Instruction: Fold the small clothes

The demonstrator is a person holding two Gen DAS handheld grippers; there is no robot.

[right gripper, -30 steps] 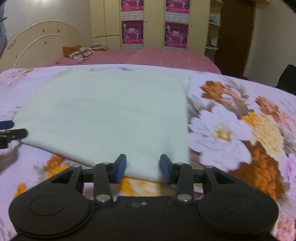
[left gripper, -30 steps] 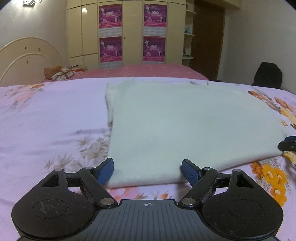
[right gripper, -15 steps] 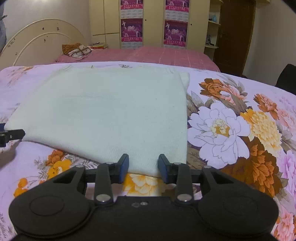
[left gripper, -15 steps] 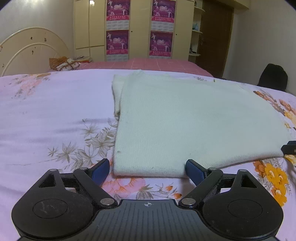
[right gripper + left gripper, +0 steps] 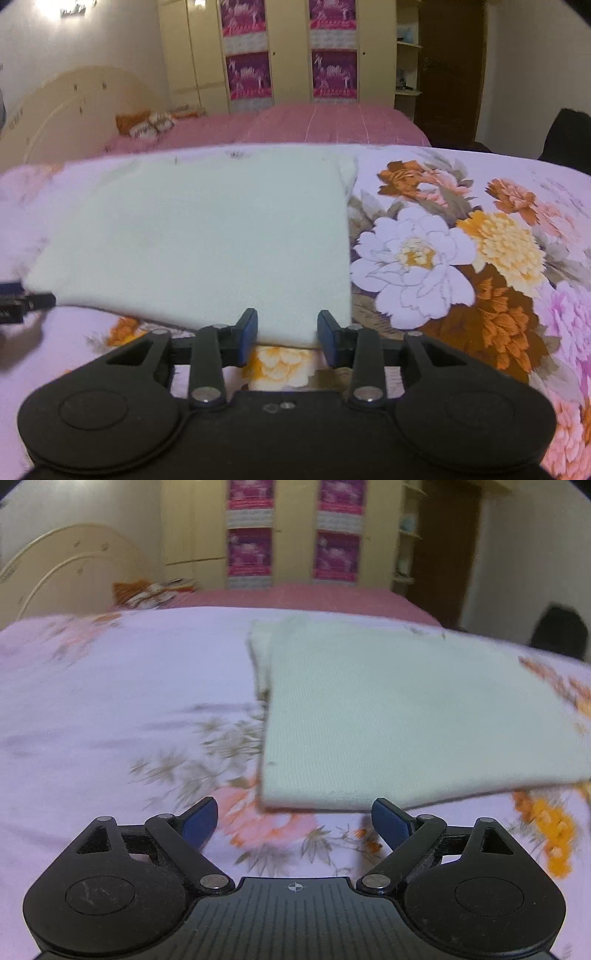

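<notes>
A pale cream folded garment lies flat on the floral bedspread. My left gripper is open and empty, just short of the garment's near left corner, not touching it. In the right wrist view the garment fills the middle. My right gripper is open, its blue fingertips at the garment's near right edge. Whether they touch the cloth is unclear. The tip of the left gripper shows at the left edge of that view.
The bedspread has large flower prints on the right. Behind it is a pink bed with a cream headboard, wardrobes with posters, a dark door and a dark chair.
The left gripper has drawn back and shifted left, so the garment's near edge now lies beyond its fingertips. The right gripper has risen slightly, staying at the garment's edge.
</notes>
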